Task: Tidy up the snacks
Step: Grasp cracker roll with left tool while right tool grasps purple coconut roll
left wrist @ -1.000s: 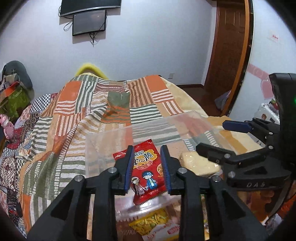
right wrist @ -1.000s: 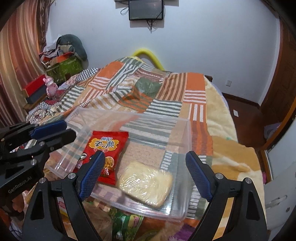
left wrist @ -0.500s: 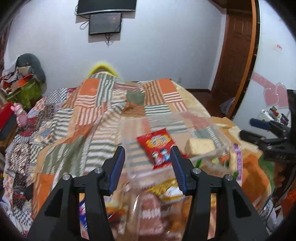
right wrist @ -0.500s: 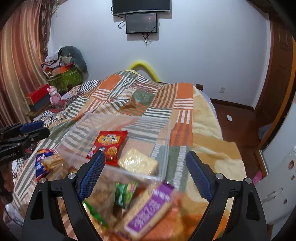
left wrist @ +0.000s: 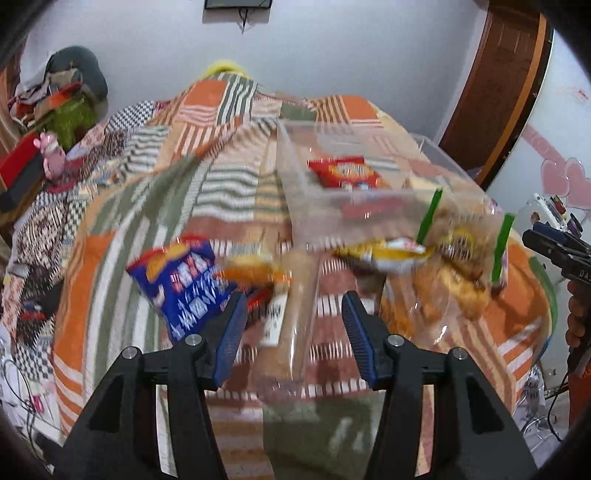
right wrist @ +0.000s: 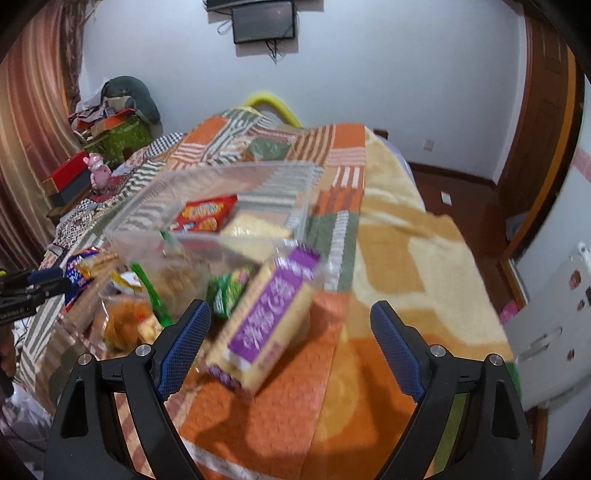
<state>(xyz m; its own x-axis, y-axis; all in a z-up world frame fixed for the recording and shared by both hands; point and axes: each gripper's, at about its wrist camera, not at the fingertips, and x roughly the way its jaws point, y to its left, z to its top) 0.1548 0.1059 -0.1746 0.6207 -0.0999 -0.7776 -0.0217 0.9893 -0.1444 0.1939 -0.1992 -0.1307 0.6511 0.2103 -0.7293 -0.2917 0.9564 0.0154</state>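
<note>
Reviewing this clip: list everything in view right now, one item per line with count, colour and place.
bin: 1, clear, on bed
red pack: 1, in bin
pale pack: 1, in bin
blue bag: 1, bed, left
purple box: 1, bed, near right tongs
green pack: 1, left of purple box
yellow pack: 1, before bin
quilt: 1, orange-green
screen: 1, black, wall
left tongs: open, empty
right tongs: open, empty

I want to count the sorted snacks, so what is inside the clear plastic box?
Inside the clear box lie a red snack packet and a pale wrapped block beside it. The near wall is blurred and packets are piled before it, so anything low there cannot be seen.
</note>
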